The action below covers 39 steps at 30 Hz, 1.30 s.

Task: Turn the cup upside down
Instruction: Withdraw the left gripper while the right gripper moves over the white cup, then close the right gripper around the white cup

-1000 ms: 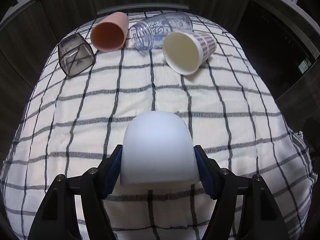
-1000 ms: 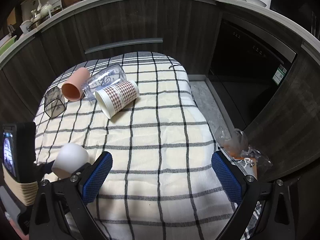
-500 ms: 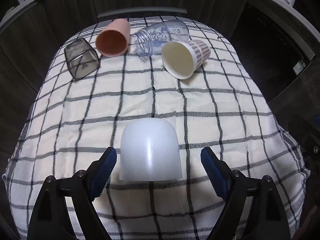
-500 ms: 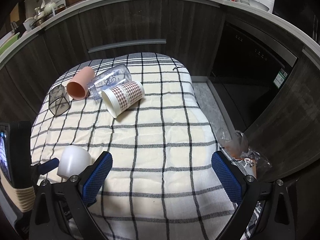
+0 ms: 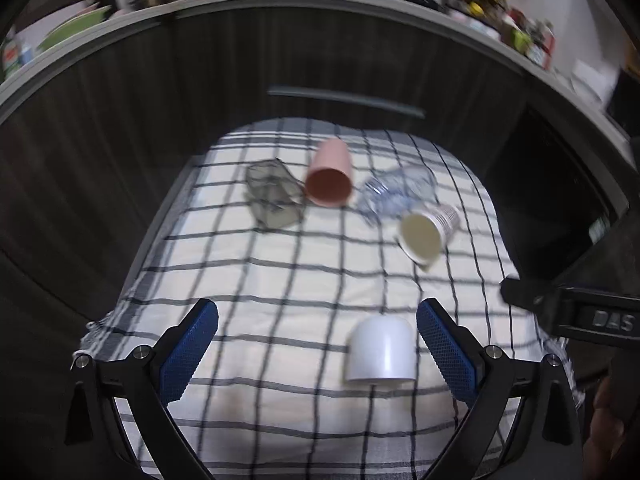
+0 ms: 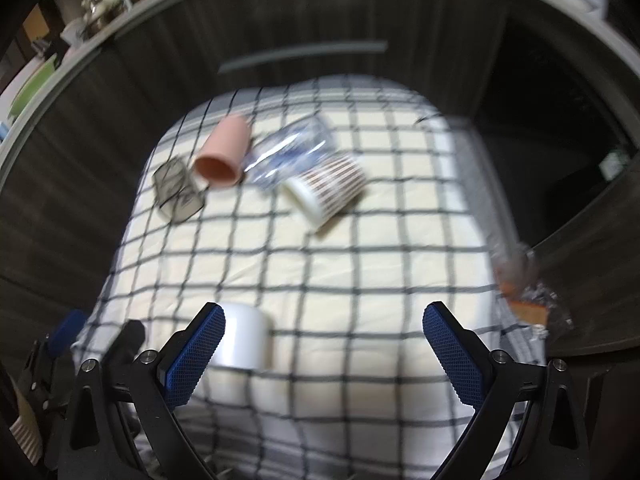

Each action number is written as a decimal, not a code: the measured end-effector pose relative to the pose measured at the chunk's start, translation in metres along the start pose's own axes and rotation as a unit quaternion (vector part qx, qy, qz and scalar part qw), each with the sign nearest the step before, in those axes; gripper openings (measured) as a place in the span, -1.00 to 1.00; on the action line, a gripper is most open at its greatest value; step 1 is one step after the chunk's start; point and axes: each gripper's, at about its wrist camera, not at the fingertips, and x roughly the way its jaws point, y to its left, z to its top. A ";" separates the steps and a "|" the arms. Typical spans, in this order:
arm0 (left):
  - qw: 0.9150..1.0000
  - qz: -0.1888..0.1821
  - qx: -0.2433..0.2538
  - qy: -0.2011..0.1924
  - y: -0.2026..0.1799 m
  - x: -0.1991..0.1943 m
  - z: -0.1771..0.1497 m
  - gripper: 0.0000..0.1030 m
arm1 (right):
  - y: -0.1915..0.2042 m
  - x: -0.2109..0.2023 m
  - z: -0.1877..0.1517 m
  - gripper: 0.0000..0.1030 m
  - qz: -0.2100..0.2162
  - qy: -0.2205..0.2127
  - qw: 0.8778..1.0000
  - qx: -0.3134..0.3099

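A white cup (image 5: 380, 350) stands upside down on the checked cloth (image 5: 280, 280), near its front edge. It also shows in the right wrist view (image 6: 244, 340), behind that gripper's left finger. My left gripper (image 5: 316, 344) is open and empty, pulled back from the cup, which sits just inside its right finger. My right gripper (image 6: 324, 348) is open and empty above the cloth's front. Part of the right gripper's body (image 5: 576, 316) shows at the right edge of the left wrist view.
Lying on their sides at the back are a pink cup (image 5: 330, 178), a dark clear cup (image 5: 272, 196), a clear printed glass (image 5: 396, 192) and a patterned paper cup (image 5: 428, 232). Dark cabinets (image 5: 320, 60) stand behind. A plastic bag (image 6: 528, 292) lies right of the table.
My left gripper has opened, let go of the white cup and pulled back and to the left. The cup stays upside down on the cloth. The right gripper has shifted left and tilted.
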 end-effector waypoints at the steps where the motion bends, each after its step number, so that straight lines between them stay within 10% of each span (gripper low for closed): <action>1: 1.000 -0.001 -0.012 0.000 0.009 -0.002 0.002 0.97 | 0.006 0.005 0.004 0.93 0.009 0.021 1.000 -0.002; 7: 0.998 -0.004 -0.064 0.007 0.044 0.005 0.015 0.97 | 0.045 0.050 0.033 0.93 0.025 0.165 0.986 -0.027; 18: 0.992 -0.014 -0.121 0.013 0.085 0.037 0.038 0.97 | 0.083 0.138 0.048 0.92 -0.008 0.384 0.922 -0.043; 26: 0.990 -0.016 -0.133 0.038 0.100 0.065 0.043 0.97 | 0.090 0.194 0.041 0.92 -0.026 0.476 0.878 -0.048; 39: 0.986 -0.020 -0.146 0.075 0.107 0.095 0.033 0.97 | 0.085 0.234 0.015 0.54 -0.035 0.539 0.841 -0.037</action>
